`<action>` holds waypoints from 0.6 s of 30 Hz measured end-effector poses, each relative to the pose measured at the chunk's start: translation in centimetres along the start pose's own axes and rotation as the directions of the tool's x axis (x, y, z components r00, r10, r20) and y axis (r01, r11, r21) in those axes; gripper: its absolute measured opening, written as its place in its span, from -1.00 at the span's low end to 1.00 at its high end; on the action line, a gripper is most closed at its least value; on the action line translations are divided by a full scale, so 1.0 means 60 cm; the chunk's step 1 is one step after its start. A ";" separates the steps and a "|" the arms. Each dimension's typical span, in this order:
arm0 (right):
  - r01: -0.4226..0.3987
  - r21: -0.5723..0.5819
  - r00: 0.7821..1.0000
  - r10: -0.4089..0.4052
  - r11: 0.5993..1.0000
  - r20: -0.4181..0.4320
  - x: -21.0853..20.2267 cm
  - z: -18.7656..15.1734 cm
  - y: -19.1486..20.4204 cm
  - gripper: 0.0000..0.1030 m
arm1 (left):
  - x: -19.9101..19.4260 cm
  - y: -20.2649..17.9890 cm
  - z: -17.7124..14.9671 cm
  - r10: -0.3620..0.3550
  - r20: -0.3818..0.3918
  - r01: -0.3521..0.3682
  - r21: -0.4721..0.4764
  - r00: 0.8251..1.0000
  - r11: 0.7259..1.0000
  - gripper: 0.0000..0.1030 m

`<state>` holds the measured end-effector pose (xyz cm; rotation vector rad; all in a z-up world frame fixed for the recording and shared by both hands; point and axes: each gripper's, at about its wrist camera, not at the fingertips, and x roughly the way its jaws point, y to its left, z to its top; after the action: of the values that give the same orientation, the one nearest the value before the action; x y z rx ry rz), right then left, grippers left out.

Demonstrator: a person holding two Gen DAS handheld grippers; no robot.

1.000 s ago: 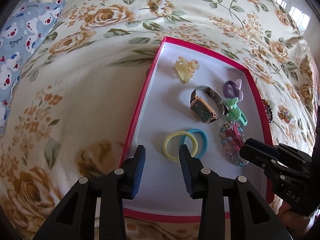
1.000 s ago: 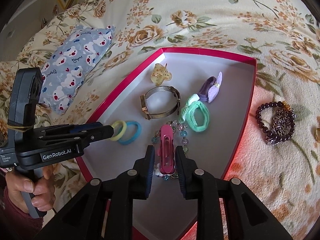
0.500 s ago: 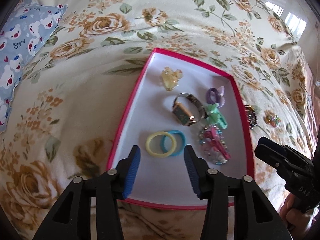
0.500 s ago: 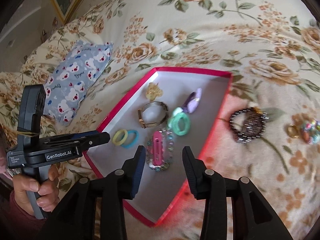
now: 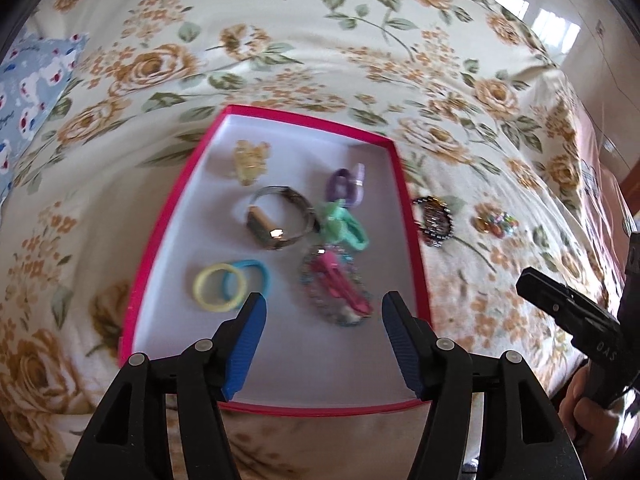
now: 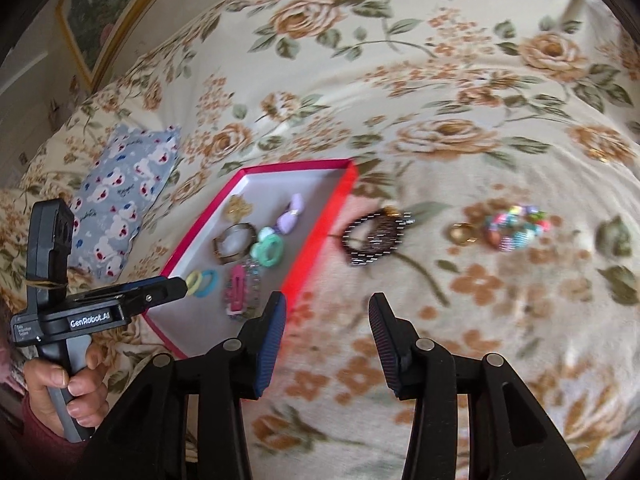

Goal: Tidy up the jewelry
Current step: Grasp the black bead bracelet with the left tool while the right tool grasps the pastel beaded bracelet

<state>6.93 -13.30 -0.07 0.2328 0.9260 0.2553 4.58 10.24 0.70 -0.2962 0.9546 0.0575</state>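
Note:
A red-rimmed white box (image 5: 408,216) (image 6: 312,240) lies on the floral bedspread. In it are a yellow clip (image 5: 250,160), a watch (image 5: 276,220), purple (image 5: 346,184) and green (image 5: 344,228) hair ties, yellow and blue rings (image 5: 228,284), and a pink hair clip (image 5: 340,284) (image 6: 238,290) on a bead bracelet. On the bedspread right of the box lie a dark bead bracelet (image 6: 376,234) (image 5: 436,220), a gold ring (image 6: 460,234) and a colourful bracelet (image 6: 514,228). My left gripper (image 5: 322,312) is open above the box's near end. My right gripper (image 6: 326,312) is open and empty over the bedspread.
A blue teddy-print pillow (image 6: 120,204) lies left of the box. A framed picture (image 6: 108,12) stands at the bed's far left. The bedspread (image 6: 440,80) spreads all around.
My right gripper let go of the pink hair clip in the box, opened, pulled back and swung right over the bedspread. My left gripper backed off and opened wider.

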 end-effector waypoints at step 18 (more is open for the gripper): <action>0.108 0.074 0.994 -0.110 0.991 0.028 -0.038 0.006 -0.101 -0.13 | 0.039 -0.117 0.042 -0.060 -0.009 0.061 0.159 0.998 0.985 0.16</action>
<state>6.59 -19.78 0.01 0.2516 0.9141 0.1169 9.22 4.01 1.74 -0.1774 0.9479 -0.0749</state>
